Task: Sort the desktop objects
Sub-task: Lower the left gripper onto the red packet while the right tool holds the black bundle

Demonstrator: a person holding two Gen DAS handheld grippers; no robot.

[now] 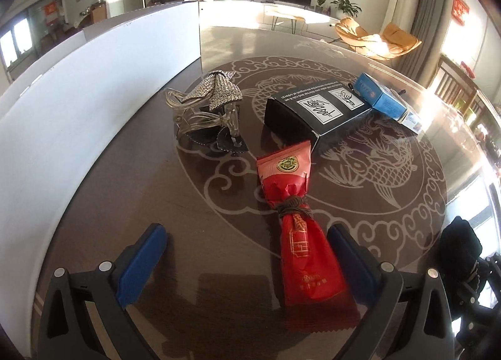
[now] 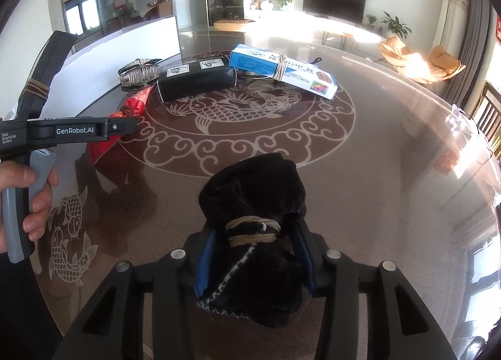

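Black fleece, rolled into a soft bundle and bound with tan twine (image 2: 252, 228), is clamped between the blue pads of the right gripper (image 2: 253, 253); the jaws press in just below the twine, probably because the binding gives the floppy cloth a firmer waist to hold. It sits low in the middle of the right wrist view, and whether it is lifted off the glossy brown worktop with the pale fish and cloud pattern (image 2: 360, 147) or resting on it cannot be told.

In the left wrist view, the left gripper (image 1: 247, 253) is spread wide, holding nothing. Its pads straddle the lower end of a red paper packet tied round the middle with dark cord (image 1: 300, 234), which lies flat at lower centre, nearer the right pad. That straddle reads as lining up for a pinch.

Further up the frame lie a clear plastic hair claw with a rhinestone bow (image 1: 206, 109), a black cardboard box with white printed panels (image 1: 316, 109) and a blue and white carton (image 1: 385, 100), unsorted. A white board (image 1: 94, 103) stands along the left edge, perhaps fencing off the work area.
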